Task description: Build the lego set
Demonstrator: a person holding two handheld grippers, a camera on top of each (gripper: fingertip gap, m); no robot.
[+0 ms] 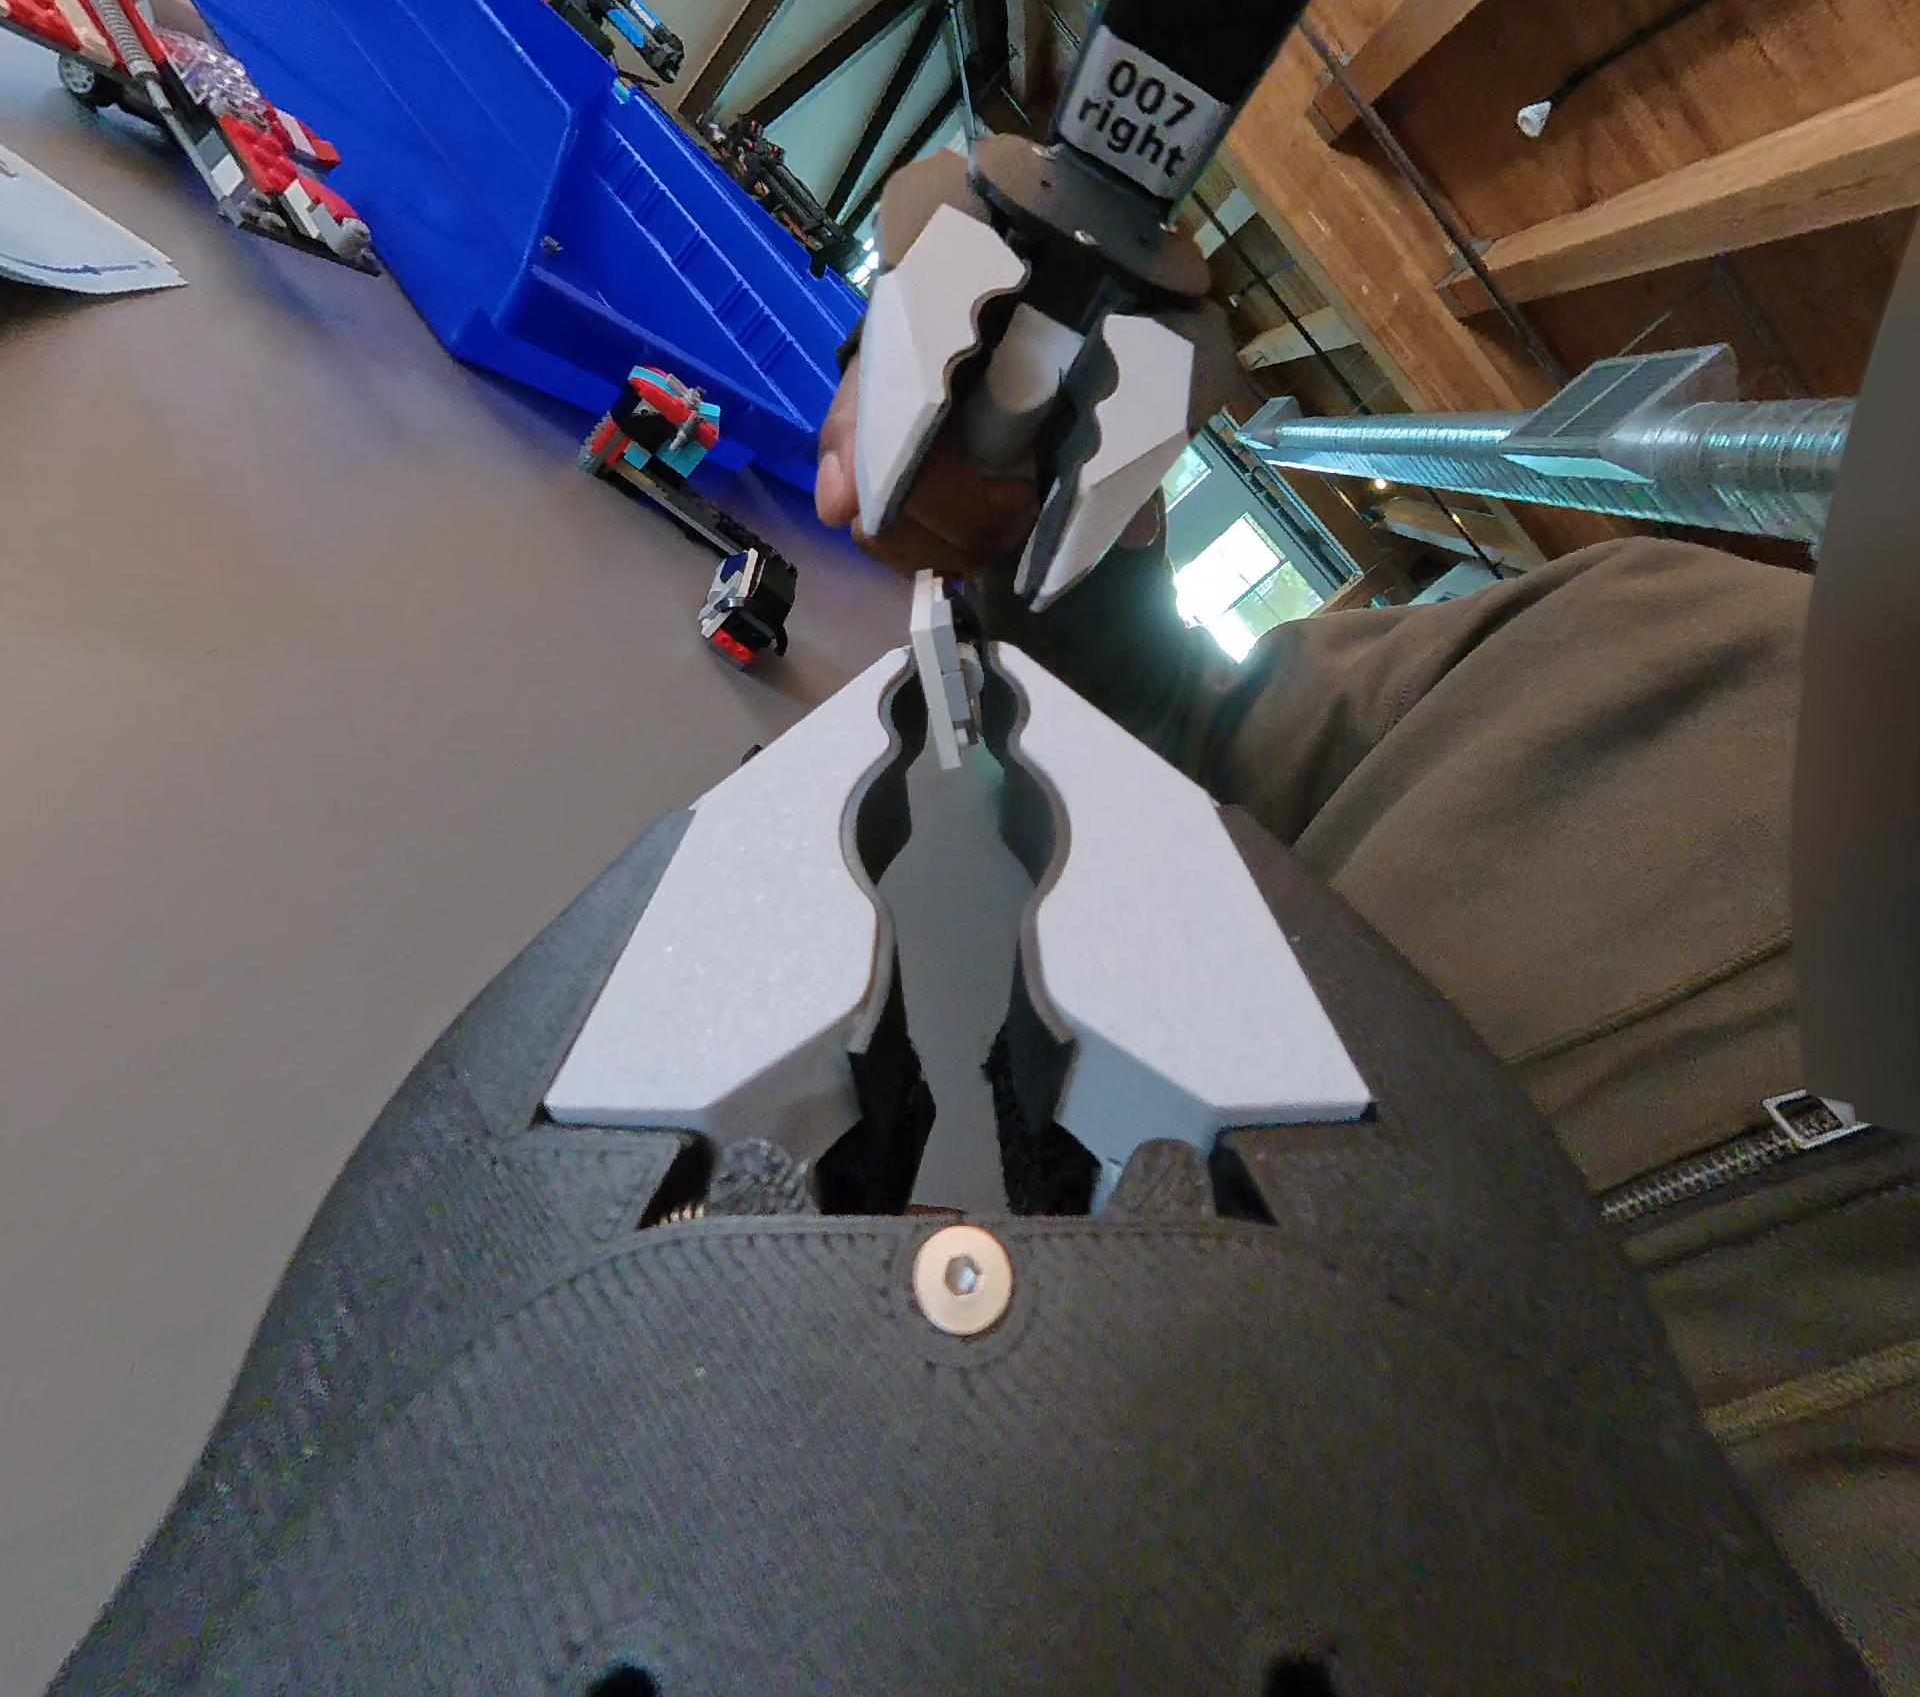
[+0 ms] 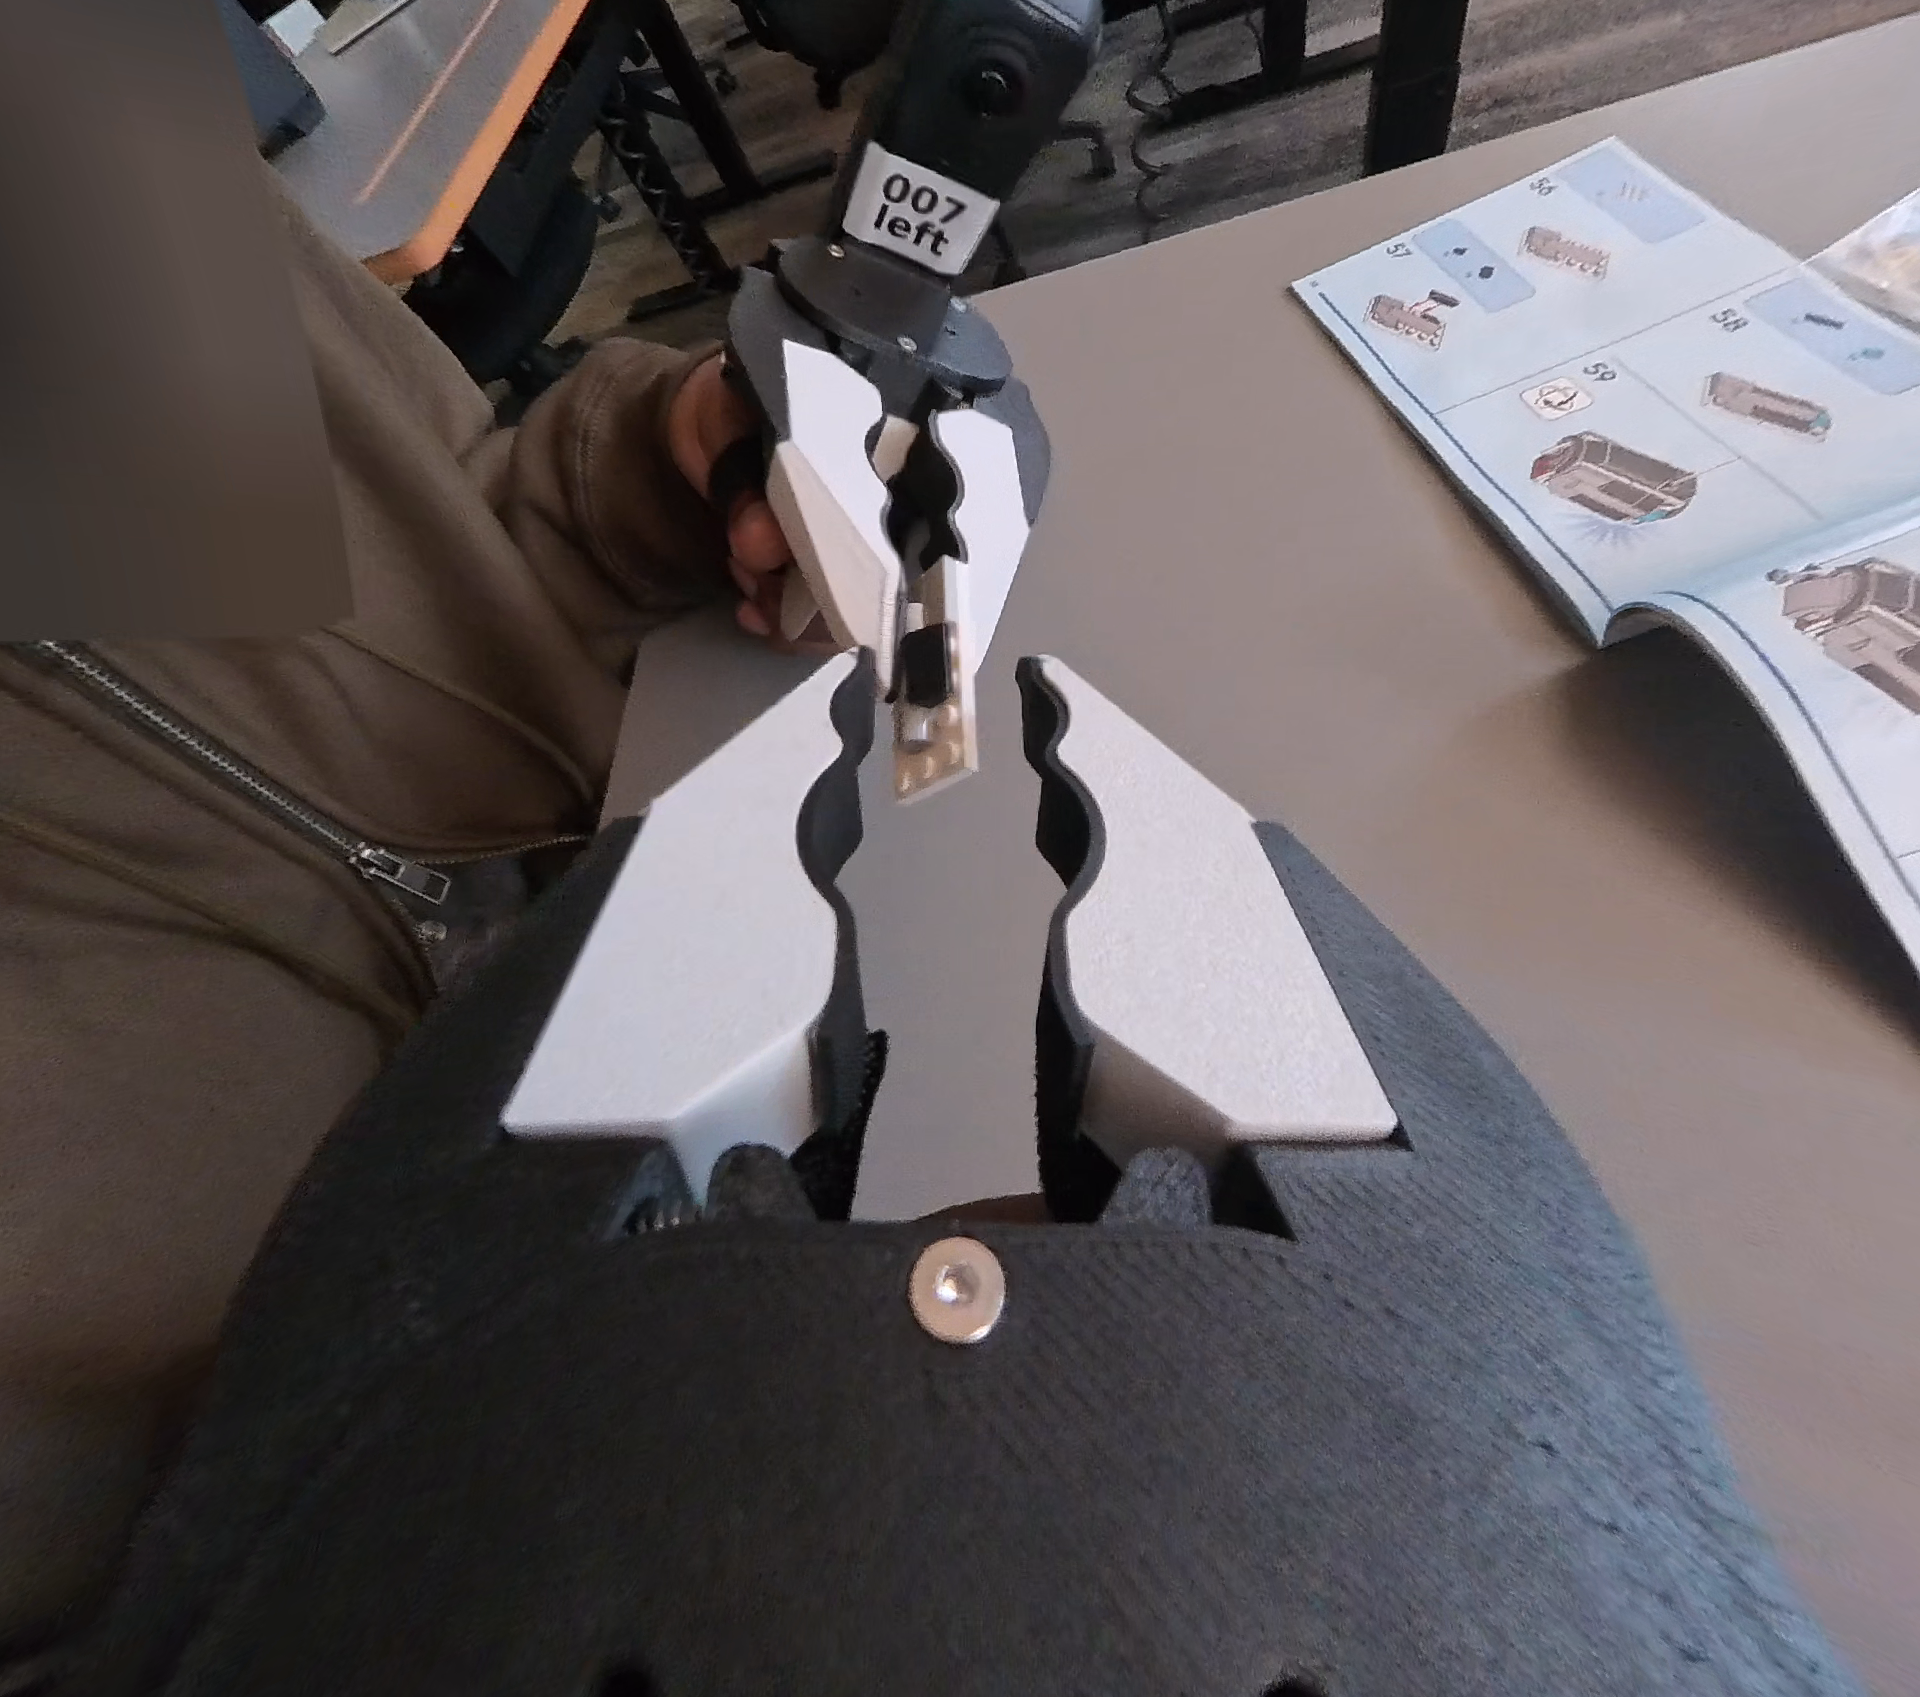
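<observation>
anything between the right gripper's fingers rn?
Right wrist view: the free end of a grey brick plate held by the left gripper sits between the right gripper fingers, touching neither.

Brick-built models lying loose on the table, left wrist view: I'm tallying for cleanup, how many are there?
3. A red and grey model far left, a red, teal and black one against the blue bin, a small black one nearer. Others may be hidden.

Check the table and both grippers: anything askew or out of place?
Nothing damaged or spilled. The small grey brick assembly sits tilted in the left gripper; the right gripper is open around its free end. Brick models lie loose on the table.
</observation>
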